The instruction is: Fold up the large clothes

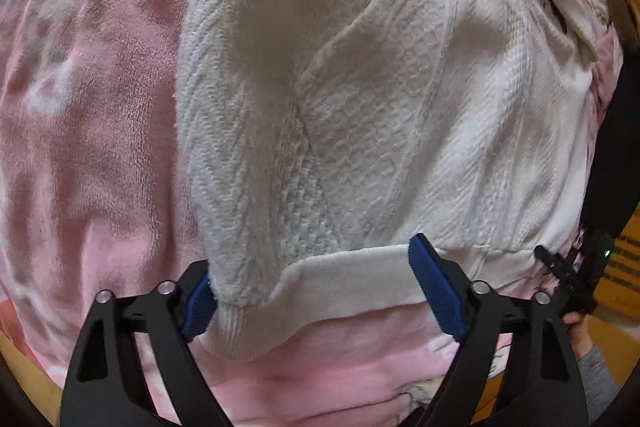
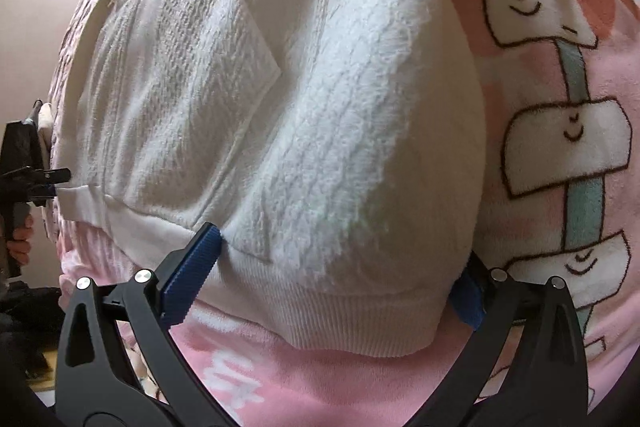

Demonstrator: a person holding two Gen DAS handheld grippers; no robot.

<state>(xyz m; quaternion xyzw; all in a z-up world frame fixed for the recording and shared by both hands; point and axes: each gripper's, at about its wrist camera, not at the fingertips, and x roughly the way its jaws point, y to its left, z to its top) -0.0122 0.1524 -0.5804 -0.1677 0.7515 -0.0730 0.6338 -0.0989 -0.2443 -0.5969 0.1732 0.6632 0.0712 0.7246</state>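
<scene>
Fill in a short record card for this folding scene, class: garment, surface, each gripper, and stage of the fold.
garment: white knitted sweater, both sleeves folded in over the body
surface: pink plush blanket with cartoon print
left gripper: open, fingers straddling the ribbed hem at one bottom corner
right gripper: open, fingers straddling the ribbed hem at the other bottom corner
stage: hem not yet gripped; body not yet folded up
</scene>
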